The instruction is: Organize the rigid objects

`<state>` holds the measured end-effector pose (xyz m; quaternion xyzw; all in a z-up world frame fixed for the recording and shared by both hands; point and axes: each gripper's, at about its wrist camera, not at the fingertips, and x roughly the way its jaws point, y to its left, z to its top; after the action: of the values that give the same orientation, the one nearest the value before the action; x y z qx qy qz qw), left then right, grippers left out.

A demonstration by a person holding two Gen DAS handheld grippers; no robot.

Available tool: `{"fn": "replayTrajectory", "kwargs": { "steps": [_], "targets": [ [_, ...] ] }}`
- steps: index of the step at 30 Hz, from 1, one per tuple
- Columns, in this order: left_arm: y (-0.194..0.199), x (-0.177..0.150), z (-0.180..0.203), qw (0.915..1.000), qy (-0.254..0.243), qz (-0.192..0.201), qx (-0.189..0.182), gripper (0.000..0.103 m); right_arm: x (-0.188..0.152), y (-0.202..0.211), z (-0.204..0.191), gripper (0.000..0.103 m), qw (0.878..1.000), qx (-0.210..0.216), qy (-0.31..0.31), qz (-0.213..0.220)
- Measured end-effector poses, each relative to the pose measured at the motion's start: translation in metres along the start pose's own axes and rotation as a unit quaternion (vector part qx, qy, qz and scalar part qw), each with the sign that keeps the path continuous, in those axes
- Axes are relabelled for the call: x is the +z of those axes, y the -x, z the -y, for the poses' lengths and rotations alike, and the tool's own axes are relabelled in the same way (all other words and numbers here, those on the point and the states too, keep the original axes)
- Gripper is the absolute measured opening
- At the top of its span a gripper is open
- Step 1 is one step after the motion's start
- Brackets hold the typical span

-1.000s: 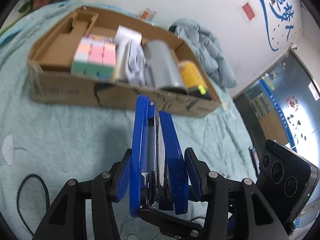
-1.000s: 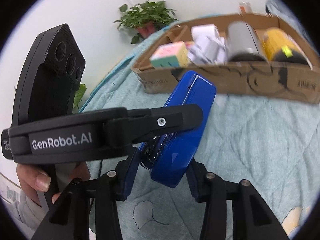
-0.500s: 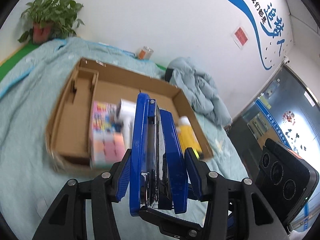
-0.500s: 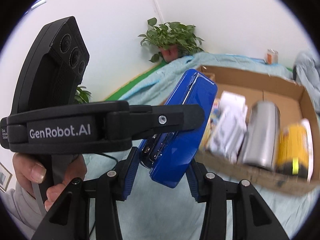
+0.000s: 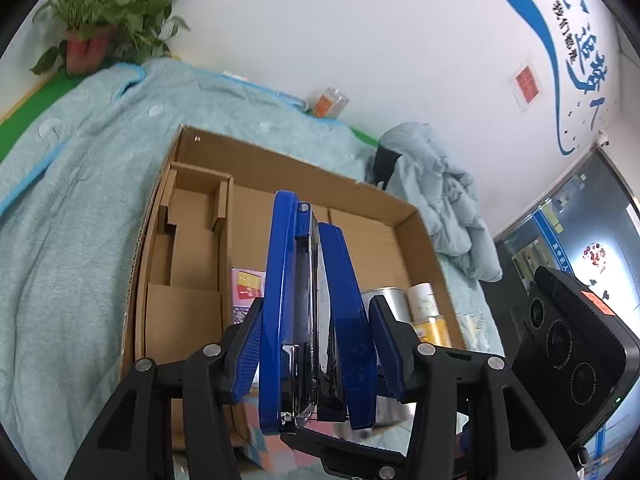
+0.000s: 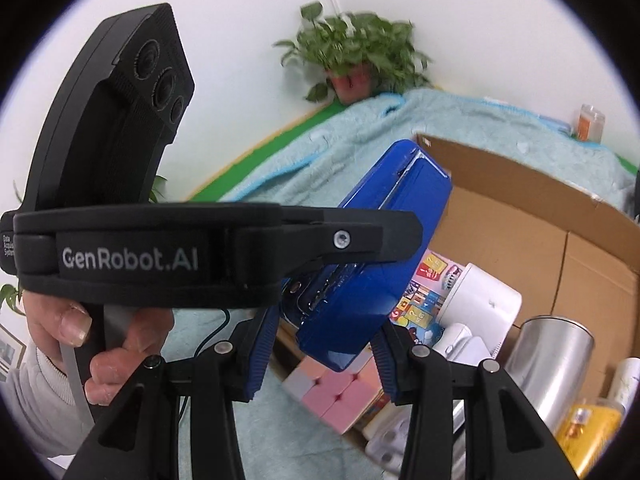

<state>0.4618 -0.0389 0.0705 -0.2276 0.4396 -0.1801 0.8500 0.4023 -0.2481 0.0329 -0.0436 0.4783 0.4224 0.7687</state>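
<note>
left gripper [image 5: 316,344]: jaws clamped on glossy blue hinged plastic case [image 5: 310,312], held edge-up | right gripper [image 6: 320,356]: jaws straddle same case, contact unclear | beyond: open brown cardboard box [image 5: 416,232] on teal-blanketed bed [image 5: 72,184], case above its near edge

Blue stapler [image 5: 308,312]: glossy, smooth plastic shell with reflections; bright metal shows along its inner channel. Left claw [image 5: 316,344]: matt black plastic arms, blue ribbed pads [image 5: 250,344], small metal screws. Right claw [image 6: 320,350]: same finish. Box [image 5: 416,240]: matt brown corrugated cardboard, raw fluted edges, scuffed. Blanket [image 5: 72,184] on the bed: pale teal cloth, soft and fuzzy. Can [image 6: 548,364]: brushed metal, dull sheen. Roll [image 6: 484,300]: white, matt, paper-like. Pink cube [image 6: 340,394]: smooth plastic, low sheen. Jar [image 6: 588,122]: clear and glossy.
</note>
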Motion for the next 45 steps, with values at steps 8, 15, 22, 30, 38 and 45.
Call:
{"fn": "replayTrajectory", "kwargs": {
  "steps": [8, 15, 22, 30, 38, 45],
  "targets": [
    [-0.031, -0.005, -0.018, 0.9988, 0.007, -0.01, 0.048, 0.053, -0.007, -0.024, 0.014, 0.044, 0.999, -0.037, -0.023, -0.029],
    [0.034, -0.051, 0.026, 0.9808, -0.098, 0.113, 0.125, 0.103, -0.047, 0.029, -0.003, 0.087, 0.992, -0.103, -0.02, 0.066],
    [0.047, -0.136, 0.07, 0.9542, -0.158, 0.162, 0.196, 0.102, -0.118, 0.073, -0.002, 0.091, 0.971, -0.203, -0.072, 0.103],
    [0.038, -0.2, 0.099, 0.9551, -0.143, 0.149, 0.212, 0.102, -0.176, 0.099, 0.02, 0.092, 0.95, -0.268, -0.141, 0.081],
    [0.045, -0.217, 0.125, 0.9477, -0.147, 0.16, 0.234, 0.102, -0.188, 0.122, 0.013, 0.092, 0.941, -0.293, -0.137, 0.102],
    [0.05, -0.216, 0.133, 0.9527, -0.14, 0.147, 0.226, 0.102, -0.191, 0.127, 0.008, 0.092, 0.937, -0.307, -0.122, 0.116]
  ]
}}
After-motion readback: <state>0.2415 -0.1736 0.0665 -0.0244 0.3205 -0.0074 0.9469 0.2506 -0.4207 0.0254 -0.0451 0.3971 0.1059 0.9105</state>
